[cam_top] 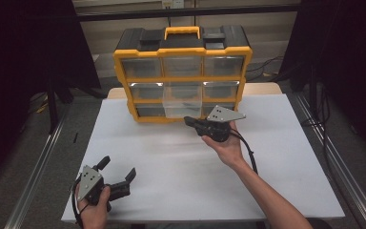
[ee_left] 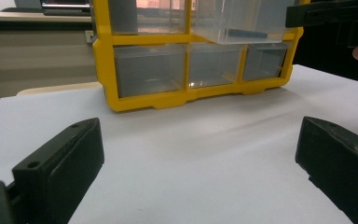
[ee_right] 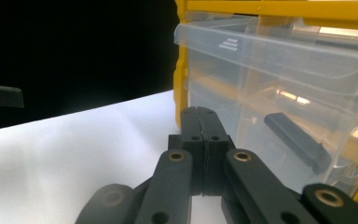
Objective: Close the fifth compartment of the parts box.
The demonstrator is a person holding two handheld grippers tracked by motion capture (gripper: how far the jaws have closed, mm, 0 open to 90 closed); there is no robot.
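The right gripper (ee_right: 204,122) has its two black jaws pressed flat together, pad against pad, with nothing between them; in the right gripper view their tips sit just beside the front wall of a clear plastic drawer (ee_right: 279,88) that stands pulled out of its slot. Inside that drawer lies a small dark oblong bar (ee_right: 297,141), at about three o'clock from the closed tips, behind the transparent wall and apart from the jaws. In the high view the right gripper (cam_top: 189,121) points toward nine o'clock, its tips at the lower right corner of the protruding drawer (cam_top: 182,102); whether they touch the plastic I cannot tell. The drawer belongs to the middle column of a yellow-framed, black-topped organiser cabinet with clear drawers (cam_top: 119,64), standing at twelve o'clock on the white table (cam_top: 181,162). The left gripper (cam_top: 117,169) rests at seven o'clock near the table's front edge, well apart from the cabinet, its jaws spread wide and holding nothing, only bare tabletop between them.
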